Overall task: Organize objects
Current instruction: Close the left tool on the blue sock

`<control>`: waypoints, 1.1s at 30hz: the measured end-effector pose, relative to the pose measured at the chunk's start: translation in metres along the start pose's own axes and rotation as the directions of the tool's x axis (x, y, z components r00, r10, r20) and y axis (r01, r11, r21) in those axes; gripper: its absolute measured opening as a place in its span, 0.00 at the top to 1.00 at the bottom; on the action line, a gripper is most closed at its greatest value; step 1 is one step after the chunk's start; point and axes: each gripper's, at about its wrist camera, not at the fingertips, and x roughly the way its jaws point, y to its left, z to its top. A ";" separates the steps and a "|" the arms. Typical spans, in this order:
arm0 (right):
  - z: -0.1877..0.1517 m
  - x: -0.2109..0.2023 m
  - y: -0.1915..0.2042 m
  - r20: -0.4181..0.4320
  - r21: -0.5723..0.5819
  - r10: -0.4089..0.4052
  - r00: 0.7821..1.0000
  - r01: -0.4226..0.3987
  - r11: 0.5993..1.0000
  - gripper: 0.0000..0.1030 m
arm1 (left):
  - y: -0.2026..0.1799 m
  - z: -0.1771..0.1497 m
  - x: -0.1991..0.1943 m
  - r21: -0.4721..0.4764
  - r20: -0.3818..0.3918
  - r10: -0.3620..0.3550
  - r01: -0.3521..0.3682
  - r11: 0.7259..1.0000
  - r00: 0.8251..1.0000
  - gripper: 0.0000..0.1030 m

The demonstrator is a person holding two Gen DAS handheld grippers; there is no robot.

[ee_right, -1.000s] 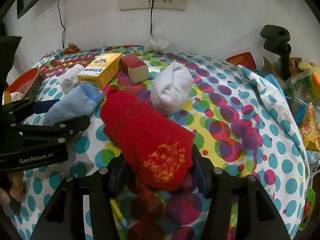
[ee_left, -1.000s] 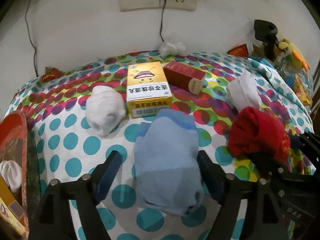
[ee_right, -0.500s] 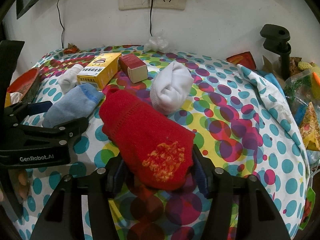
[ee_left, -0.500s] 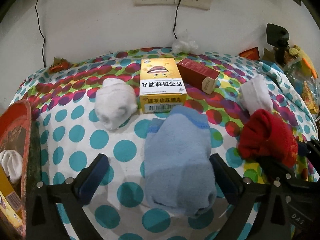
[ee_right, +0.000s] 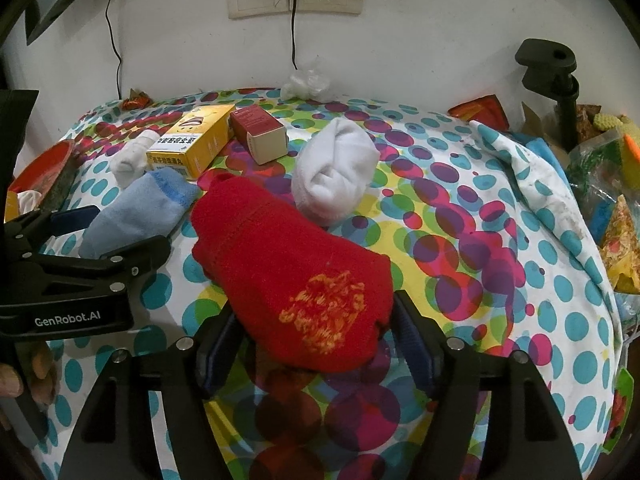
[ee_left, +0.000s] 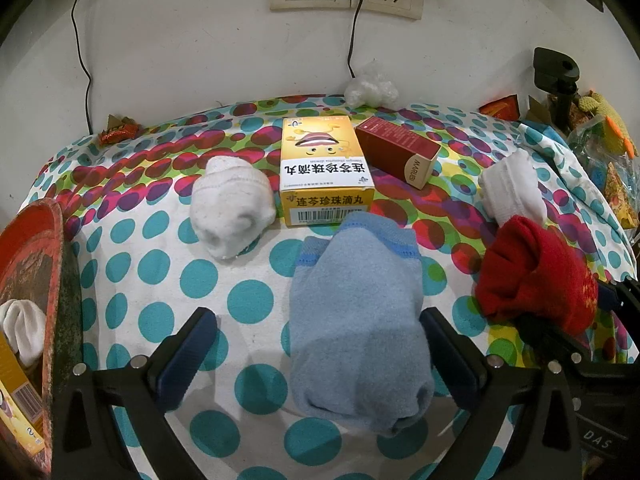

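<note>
My left gripper (ee_left: 320, 344) is open, its jaws wide on either side of a light blue rolled sock (ee_left: 360, 320) that lies on the dotted cloth. The sock also shows in the right wrist view (ee_right: 136, 216). My right gripper (ee_right: 316, 340) is shut on a red rolled sock (ee_right: 296, 276), seen from the left wrist view (ee_left: 536, 276) at the right. Two white sock rolls (ee_left: 232, 204) (ee_left: 512, 188), a yellow medicine box (ee_left: 324, 168) and a dark red box (ee_left: 396, 152) lie further back.
A red tray (ee_left: 36, 264) at the left edge holds a white sock (ee_left: 24, 328) and a yellow box. Wall with sockets and cables behind. A black clamp stand (ee_right: 556, 80) and snack bags (ee_right: 612, 200) crowd the right side. Crumpled plastic (ee_left: 372, 88) lies by the wall.
My left gripper has opened wider around the blue sock and pulled back slightly. The right gripper with the red sock has barely moved.
</note>
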 end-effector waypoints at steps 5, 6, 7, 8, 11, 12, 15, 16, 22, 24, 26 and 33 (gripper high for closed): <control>0.000 0.001 -0.001 -0.007 0.006 -0.005 1.000 0.005 1.000 0.24 | 0.000 0.000 0.000 0.000 0.000 0.000 0.000 1.000 1.000 0.00; 0.000 0.002 -0.003 -0.007 0.006 -0.004 1.000 0.004 1.000 0.24 | 0.000 0.000 0.000 0.000 0.000 0.000 0.000 1.000 1.000 0.00; 0.000 0.002 -0.002 -0.007 0.006 -0.004 1.000 0.004 1.000 0.24 | 0.000 0.000 0.000 0.000 0.000 0.000 0.000 1.000 1.000 0.00; 0.000 0.002 -0.002 -0.007 0.005 -0.005 1.000 0.005 1.000 0.24 | 0.000 0.000 0.000 0.000 0.000 0.000 0.000 1.000 1.000 0.00; 0.000 0.002 -0.003 -0.006 0.004 -0.004 1.000 0.004 1.000 0.24 | 0.000 0.000 0.000 0.000 0.000 0.000 0.000 1.000 1.000 0.00; 0.000 0.002 -0.002 -0.004 0.001 0.000 1.000 0.000 1.000 0.26 | 0.000 0.000 0.000 0.000 0.000 0.000 0.000 1.000 1.000 0.00; 0.000 -0.001 0.001 0.007 -0.018 0.008 1.000 -0.008 1.000 0.39 | 0.000 0.000 0.000 0.000 0.000 0.000 0.000 1.000 1.000 0.00; 0.000 -0.002 0.003 0.013 -0.027 0.008 1.000 -0.008 1.000 0.48 | 0.000 0.000 0.000 0.001 0.000 0.001 -0.001 1.000 1.000 0.00; 0.001 -0.004 0.006 0.021 -0.034 0.006 1.000 -0.005 0.999 0.61 | -0.001 0.000 -0.001 0.009 0.009 0.023 -0.023 1.000 1.000 0.01; 0.001 -0.004 0.005 0.021 -0.029 0.003 1.000 -0.002 1.000 0.65 | -0.002 0.000 -0.003 0.016 0.016 0.028 -0.028 0.999 0.999 0.03; 0.001 -0.004 0.005 0.020 -0.025 0.007 1.000 -0.007 1.000 0.65 | -0.003 0.000 -0.005 0.022 0.026 0.017 -0.017 1.000 1.000 0.16; 0.001 -0.004 0.004 0.019 -0.025 0.007 1.000 -0.007 1.000 0.65 | -0.012 -0.001 -0.011 0.068 0.062 0.000 -0.004 0.998 0.998 0.68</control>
